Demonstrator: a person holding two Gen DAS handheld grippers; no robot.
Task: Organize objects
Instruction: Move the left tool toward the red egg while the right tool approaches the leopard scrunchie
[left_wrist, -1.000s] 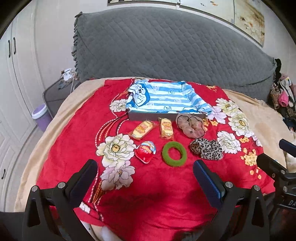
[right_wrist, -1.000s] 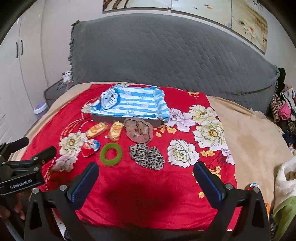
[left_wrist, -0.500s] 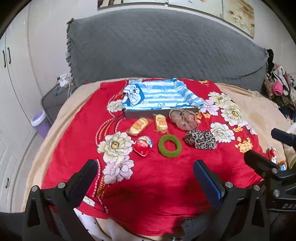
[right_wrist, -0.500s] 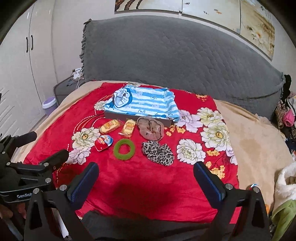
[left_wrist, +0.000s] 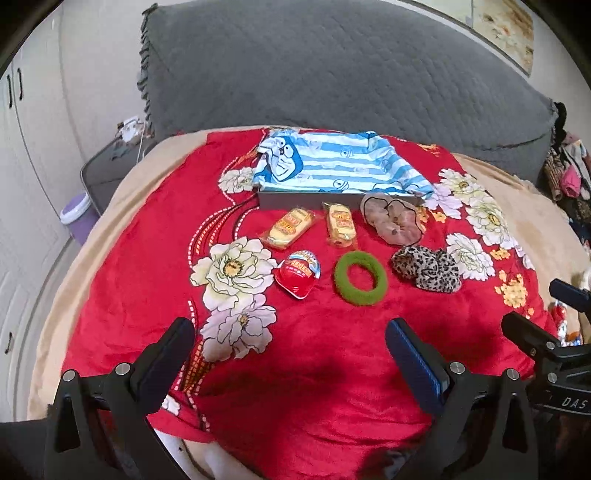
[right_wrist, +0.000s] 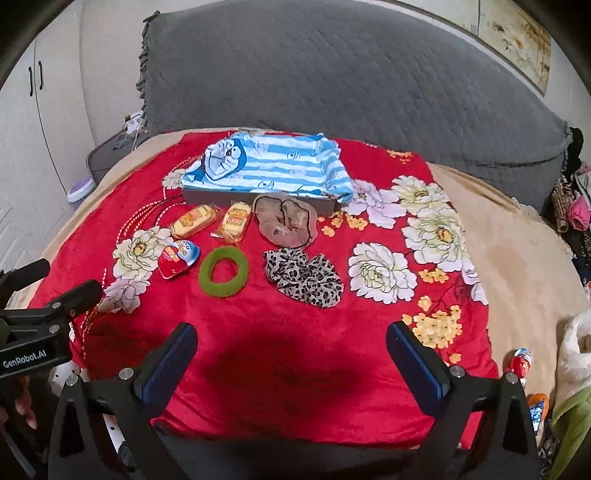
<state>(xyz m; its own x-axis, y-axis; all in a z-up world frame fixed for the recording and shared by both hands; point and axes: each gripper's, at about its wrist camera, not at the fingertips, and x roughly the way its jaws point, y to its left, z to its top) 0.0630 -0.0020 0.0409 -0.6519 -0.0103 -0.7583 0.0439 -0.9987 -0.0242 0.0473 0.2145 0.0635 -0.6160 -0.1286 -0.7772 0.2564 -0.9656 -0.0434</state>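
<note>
On the red flowered blanket (left_wrist: 155, 236) lie two yellow snack packs (left_wrist: 288, 228) (left_wrist: 340, 223), a red egg-shaped pack (left_wrist: 298, 272), a green ring scrunchie (left_wrist: 360, 277), a leopard scrunchie (left_wrist: 425, 268) and a brown scrunchie (left_wrist: 392, 220). Behind them stands a grey box lined with blue striped cloth (left_wrist: 332, 166). My left gripper (left_wrist: 290, 343) is open and empty, short of the items. My right gripper (right_wrist: 291, 345) is open and empty, short of the leopard scrunchie (right_wrist: 303, 277) and green ring (right_wrist: 224, 271).
A grey quilted headboard (left_wrist: 332, 74) rises behind the bed. A beige sheet (right_wrist: 517, 258) shows at the right. A purple bin (left_wrist: 78, 214) and white cupboards stand at the left. Small wrapped items (right_wrist: 521, 362) and clothes lie at the right edge.
Both grippers have moved closer to the items, which look larger now. Both stay open. Nothing on the blanket has moved.
</note>
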